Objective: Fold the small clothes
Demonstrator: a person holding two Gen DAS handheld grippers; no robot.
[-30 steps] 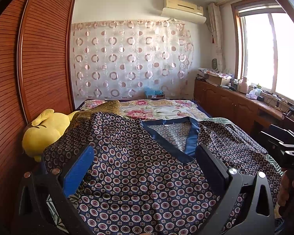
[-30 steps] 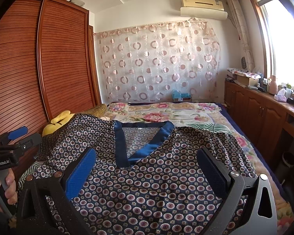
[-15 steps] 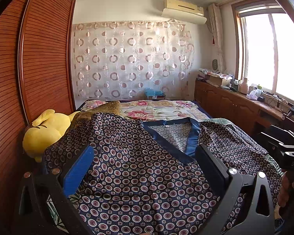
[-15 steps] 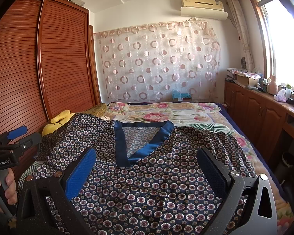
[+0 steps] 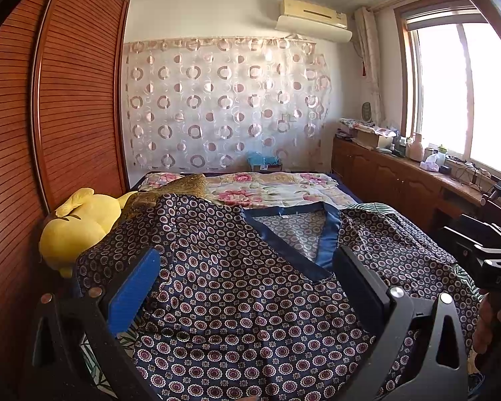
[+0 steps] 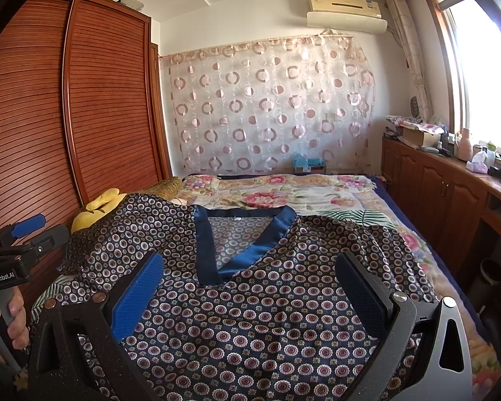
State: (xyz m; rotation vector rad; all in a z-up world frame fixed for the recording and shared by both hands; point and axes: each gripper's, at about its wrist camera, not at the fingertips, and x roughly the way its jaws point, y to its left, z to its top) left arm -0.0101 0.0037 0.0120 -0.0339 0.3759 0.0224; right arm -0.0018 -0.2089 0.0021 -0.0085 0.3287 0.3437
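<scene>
A dark blue patterned top (image 5: pixel 237 300) with small round motifs lies spread flat on the bed (image 6: pixel 277 197), front up, its satin-blue V-neck collar (image 6: pixel 250 254) pointing toward the cameras. The garment covers most of the near part of the bed, over a floral bedspread (image 5: pixel 277 190) that shows beyond the neckline. Its left shoulder reaches up beside a yellow plush toy (image 5: pixel 80 227) that sits against the slatted wooden wardrobe (image 5: pixel 73 100).

The left hand-held gripper (image 5: pixel 247 277) hovers over the chest of the top with its two fingers spread wide apart, nothing between them; one finger carries a blue pad (image 5: pixel 133 290), the other looks dark. The right hand-held gripper (image 6: pixel 250 284) is likewise wide apart and empty, held over the middle of the garment just below the V of the collar. Whether either one touches the cloth cannot be told from these views.

In the right wrist view a hand (image 6: pixel 3 327) grips the grey handle of the left tool at the left edge of the picture. In the left wrist view the other tool and part of a hand (image 5: pixel 491 320) appear at the right edge.

A circle-patterned curtain (image 6: pixel 270 107) hangs on the far wall under an air conditioner (image 6: pixel 345 11), and a wooden cabinet run (image 6: pixel 444 193) with clutter stands below the window (image 5: pixel 467 87)
</scene>
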